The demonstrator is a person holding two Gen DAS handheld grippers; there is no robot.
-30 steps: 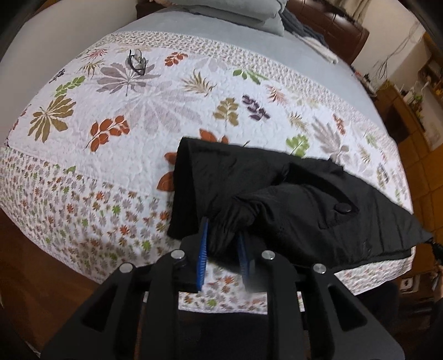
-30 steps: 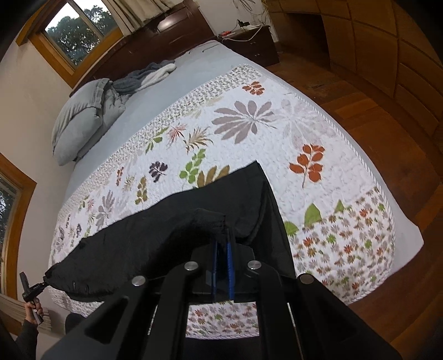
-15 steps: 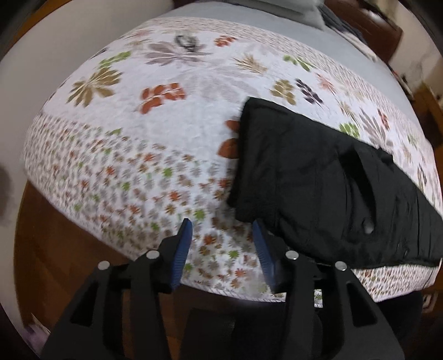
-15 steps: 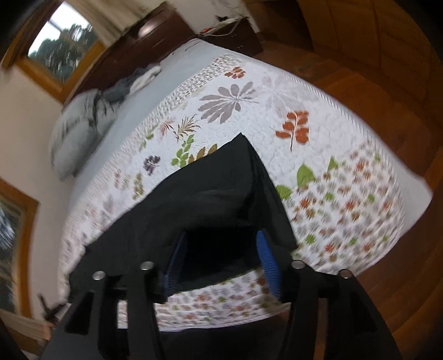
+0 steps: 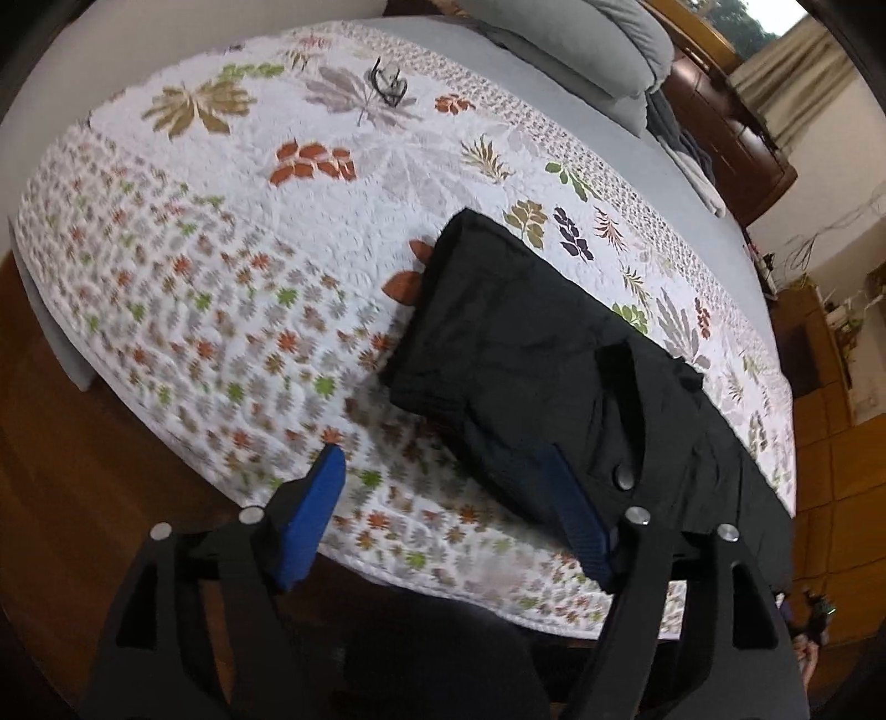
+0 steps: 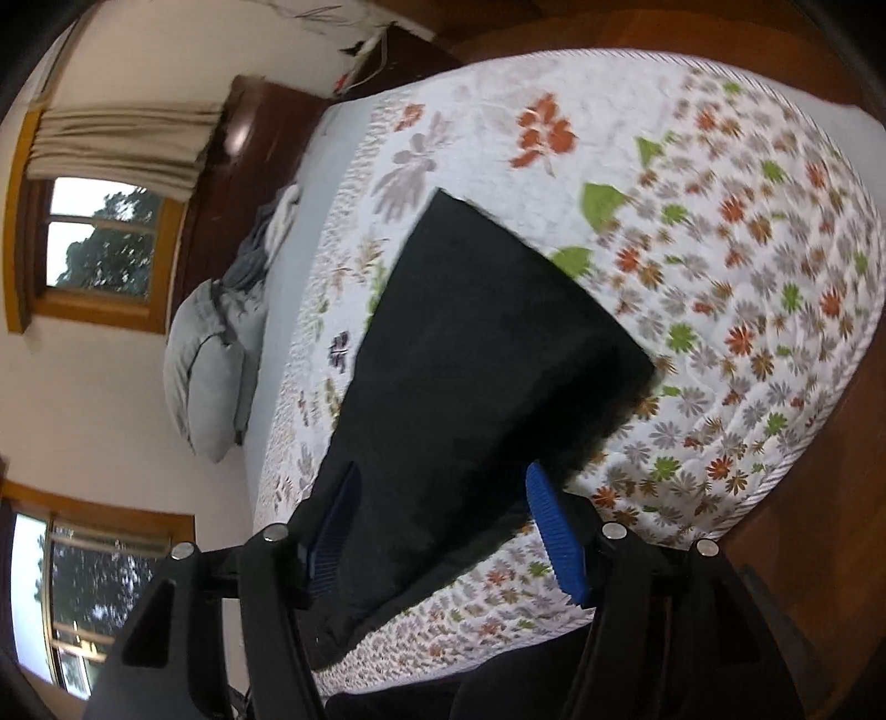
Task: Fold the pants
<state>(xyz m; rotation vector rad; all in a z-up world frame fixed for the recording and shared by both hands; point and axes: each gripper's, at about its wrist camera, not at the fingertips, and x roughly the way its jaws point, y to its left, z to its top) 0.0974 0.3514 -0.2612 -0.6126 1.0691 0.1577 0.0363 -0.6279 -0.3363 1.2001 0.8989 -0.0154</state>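
Black pants [image 5: 554, 365] lie lengthwise near the foot edge of a bed with a leaf-print quilt [image 5: 266, 266]. A buttoned pocket shows near my left gripper. My left gripper [image 5: 443, 459] is open and empty, hovering above the quilt edge by the pants' near end. In the right wrist view the pants [image 6: 476, 354] lie flat and dark. My right gripper [image 6: 443, 476] is open and empty just above their near end, its blue pads [image 6: 554, 531] on either side of the cloth, holding nothing.
A pair of glasses [image 5: 390, 83] lies on the quilt farther up the bed. Grey pillows [image 5: 598, 39] and a dark wooden headboard [image 5: 731, 127] are at the head. Wooden floor [image 6: 803, 526] surrounds the bed. Windows [image 6: 94, 243] are on the wall.
Both grippers have let go of the pants and opened wide. The pants now lie flat on the quilt. Both grippers have pulled back and turned.
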